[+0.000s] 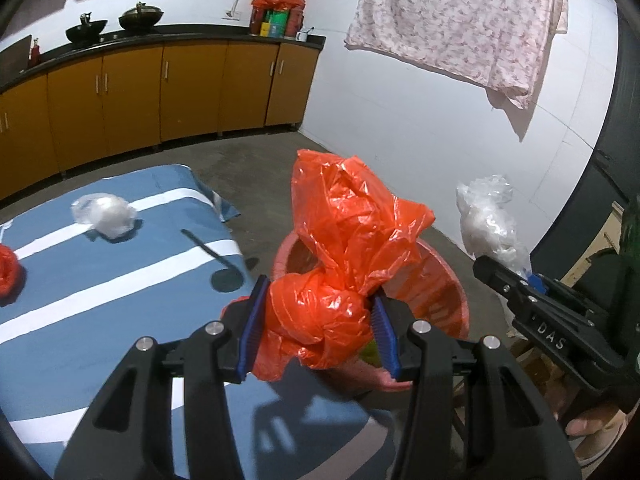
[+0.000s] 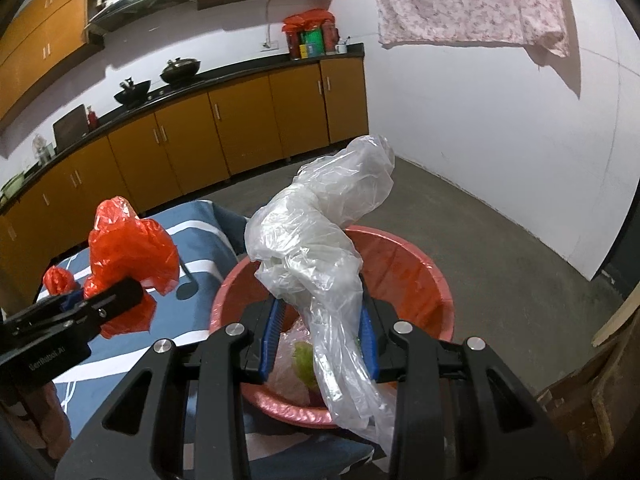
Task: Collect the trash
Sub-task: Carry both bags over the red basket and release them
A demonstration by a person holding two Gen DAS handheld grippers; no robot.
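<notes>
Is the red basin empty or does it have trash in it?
Not empty: the red basin holds a green scrap and some clear plastic at its bottom.

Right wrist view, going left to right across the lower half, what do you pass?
Left tongs gripping the red bag → striped blue cloth → clear bag in the right tongs → pink basin's far rim → bare concrete floor.
</notes>
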